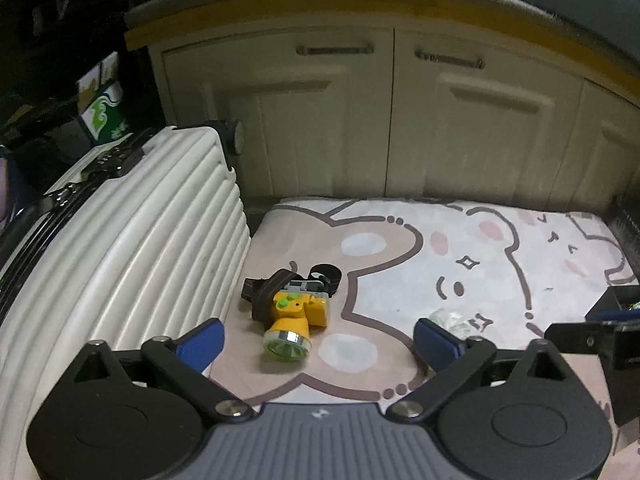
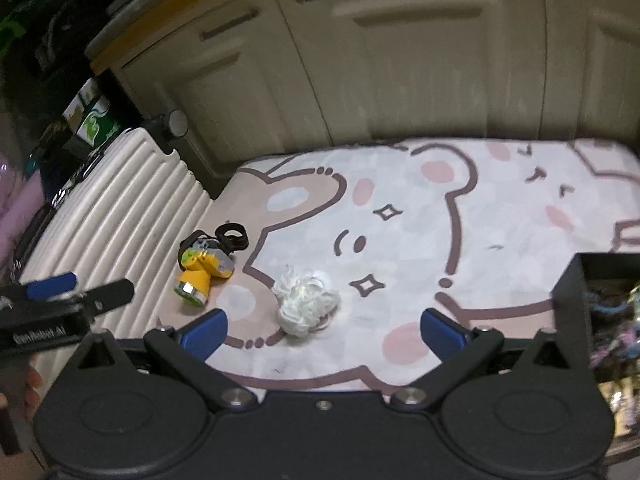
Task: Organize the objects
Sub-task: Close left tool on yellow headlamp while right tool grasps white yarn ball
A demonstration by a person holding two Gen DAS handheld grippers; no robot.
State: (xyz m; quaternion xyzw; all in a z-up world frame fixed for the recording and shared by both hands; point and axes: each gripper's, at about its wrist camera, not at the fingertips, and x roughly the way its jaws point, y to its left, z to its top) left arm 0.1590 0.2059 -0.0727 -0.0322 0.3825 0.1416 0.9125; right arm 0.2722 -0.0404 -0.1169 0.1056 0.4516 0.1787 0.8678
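A yellow headlamp [image 1: 289,314] with a black strap lies on the bear-print cloth [image 1: 500,248], close to the white suitcase. My left gripper [image 1: 320,342] hovers just short of it, jaws wide open with nothing between them. A white crumpled bundle [image 2: 307,300] lies to the right of the headlamp [image 2: 200,274]. My right gripper [image 2: 326,332] is open just before the bundle, which sits ahead of the gap between its fingers, untouched. In the left wrist view the bundle [image 1: 450,318] is partly hidden behind the right blue pad.
A ribbed white suitcase [image 1: 120,264] lies along the left edge of the cloth. Cream cabinet doors [image 1: 360,120] close off the far side. A black box [image 2: 588,292] holding colourful items stands at the right. Each gripper shows at the edge of the other's view.
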